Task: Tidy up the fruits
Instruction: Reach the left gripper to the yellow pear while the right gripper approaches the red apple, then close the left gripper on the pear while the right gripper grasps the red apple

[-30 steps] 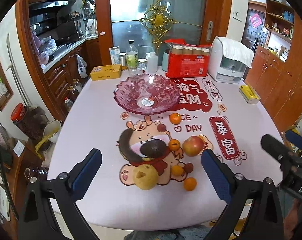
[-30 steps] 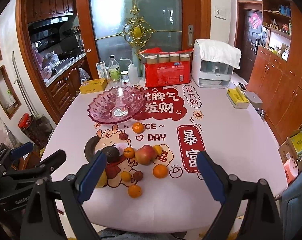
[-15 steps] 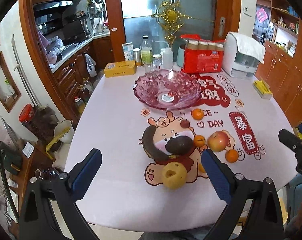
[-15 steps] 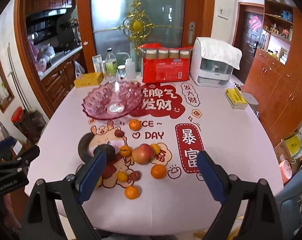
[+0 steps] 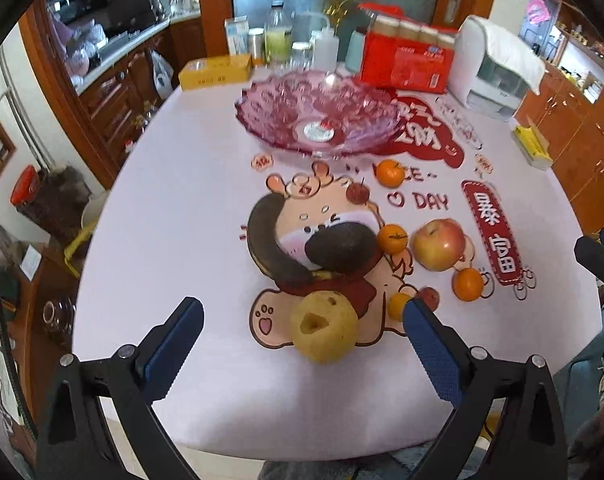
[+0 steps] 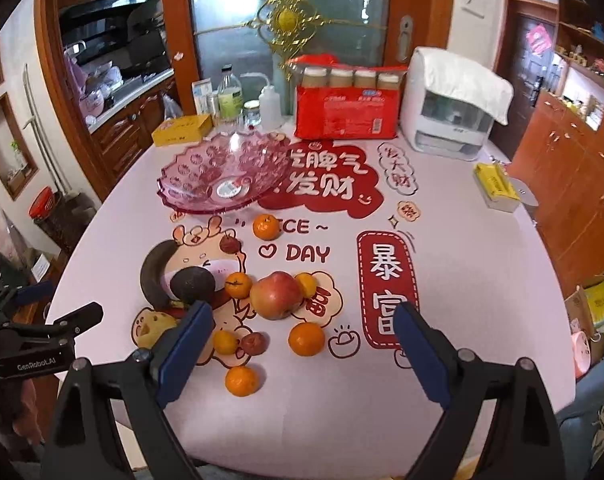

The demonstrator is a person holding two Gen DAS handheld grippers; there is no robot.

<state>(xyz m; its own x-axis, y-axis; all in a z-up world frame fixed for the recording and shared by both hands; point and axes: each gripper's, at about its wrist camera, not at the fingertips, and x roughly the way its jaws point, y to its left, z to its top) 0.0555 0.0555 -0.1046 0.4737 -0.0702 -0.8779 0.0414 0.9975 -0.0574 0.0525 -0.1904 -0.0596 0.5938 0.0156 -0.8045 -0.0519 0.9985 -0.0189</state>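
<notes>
Loose fruit lies on the white table: a yellow pear (image 5: 324,326), a dark banana (image 5: 268,246), an avocado (image 5: 340,246), a red apple (image 5: 438,244) (image 6: 277,295) and several small oranges (image 6: 307,339). An empty pink glass bowl (image 5: 318,118) (image 6: 222,176) stands behind them. My left gripper (image 5: 302,338) is open, its fingers either side of the pear and just short of it. My right gripper (image 6: 302,340) is open above the near oranges and holds nothing.
At the table's back stand a yellow box (image 6: 182,130), bottles (image 6: 230,96), a red drinks pack (image 6: 346,110) and a white appliance (image 6: 452,108). A yellow box (image 6: 496,186) lies at the right edge. Wooden cabinets flank both sides.
My left gripper has moved forward and down toward the pear, so the fruit looks larger. My right gripper has moved slightly closer to the oranges. Both stay open.
</notes>
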